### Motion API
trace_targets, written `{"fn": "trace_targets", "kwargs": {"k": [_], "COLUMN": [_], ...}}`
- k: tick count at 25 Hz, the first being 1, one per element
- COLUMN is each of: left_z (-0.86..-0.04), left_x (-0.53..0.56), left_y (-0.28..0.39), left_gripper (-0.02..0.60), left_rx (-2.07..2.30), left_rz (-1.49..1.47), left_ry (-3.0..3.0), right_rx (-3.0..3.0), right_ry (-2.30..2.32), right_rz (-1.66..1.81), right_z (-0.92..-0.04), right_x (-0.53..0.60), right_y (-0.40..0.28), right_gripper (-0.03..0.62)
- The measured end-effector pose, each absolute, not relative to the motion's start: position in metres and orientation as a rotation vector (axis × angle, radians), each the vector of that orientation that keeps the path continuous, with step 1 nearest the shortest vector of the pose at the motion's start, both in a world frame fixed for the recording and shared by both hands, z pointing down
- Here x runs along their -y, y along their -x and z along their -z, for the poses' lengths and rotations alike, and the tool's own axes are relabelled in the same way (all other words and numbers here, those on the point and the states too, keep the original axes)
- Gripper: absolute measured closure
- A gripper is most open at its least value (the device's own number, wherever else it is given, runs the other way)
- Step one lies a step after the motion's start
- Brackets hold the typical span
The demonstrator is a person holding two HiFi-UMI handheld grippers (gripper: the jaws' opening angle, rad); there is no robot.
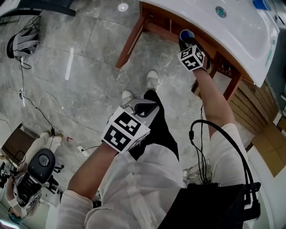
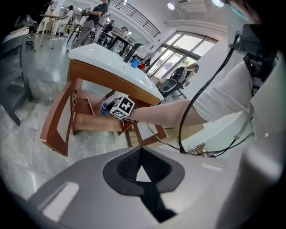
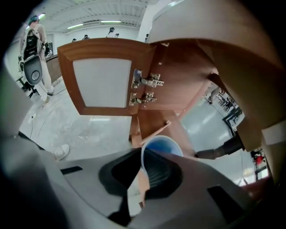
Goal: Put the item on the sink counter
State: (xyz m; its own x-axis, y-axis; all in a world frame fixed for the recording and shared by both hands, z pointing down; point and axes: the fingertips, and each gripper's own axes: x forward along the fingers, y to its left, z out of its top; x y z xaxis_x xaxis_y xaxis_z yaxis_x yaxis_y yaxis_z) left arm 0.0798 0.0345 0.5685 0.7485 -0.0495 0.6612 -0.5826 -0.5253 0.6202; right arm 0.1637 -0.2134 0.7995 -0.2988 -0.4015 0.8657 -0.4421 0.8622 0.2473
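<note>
A blue cup (image 1: 186, 34) is held under the white sink counter (image 1: 237, 40), inside the open wooden cabinet (image 1: 130, 41). My right gripper (image 1: 184, 43) is shut on it. In the right gripper view the cup (image 3: 163, 148) has its rim pinched between the jaws of the right gripper (image 3: 143, 175), its mouth facing away. The left gripper view shows the cup (image 2: 104, 108) at the cabinet shelf below the counter (image 2: 111, 60). My left gripper (image 1: 145, 107) hangs near my legs, well away from the cabinet. There the left gripper (image 2: 142, 169) is shut with nothing in it.
An open cabinet door (image 3: 105, 76) with metal hinges (image 3: 145, 82) hangs left of the cup. The sink basin has a drain (image 1: 220, 11), and a blue object (image 1: 260, 4) lies at its far corner. Cables (image 1: 40, 112) and equipment (image 1: 38, 167) lie on the grey floor at left.
</note>
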Motion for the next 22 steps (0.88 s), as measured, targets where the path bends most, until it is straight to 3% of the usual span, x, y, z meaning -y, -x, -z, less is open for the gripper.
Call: {"fn": "trace_targets", "kwargs": {"k": [6, 12, 22], "left_z": [-0.602, -0.593, -0.593], "left_x": [-0.025, -0.011, -0.015], "left_y": [-0.104, -0.075, -0.08], "left_gripper": [0.577, 0.577, 0.577], "left_rx": [0.474, 0.465, 0.457], "left_rz": [-0.753, -0.724, -0.698], "left_ry": [-2.018, -2.0, -1.987], "right_rx": [1.919, 1.875, 1.874], "right_ry": [-0.655, -0.65, -0.664], "right_rz": [-0.038, -0.055, -0.027], "right_z": [-0.845, -0.847, -0.845], "right_x": [0.242, 0.258, 0.259], "right_y": [-0.184, -0.169, -0.176], "right_gripper": [0.572, 0.572, 0.556]}}
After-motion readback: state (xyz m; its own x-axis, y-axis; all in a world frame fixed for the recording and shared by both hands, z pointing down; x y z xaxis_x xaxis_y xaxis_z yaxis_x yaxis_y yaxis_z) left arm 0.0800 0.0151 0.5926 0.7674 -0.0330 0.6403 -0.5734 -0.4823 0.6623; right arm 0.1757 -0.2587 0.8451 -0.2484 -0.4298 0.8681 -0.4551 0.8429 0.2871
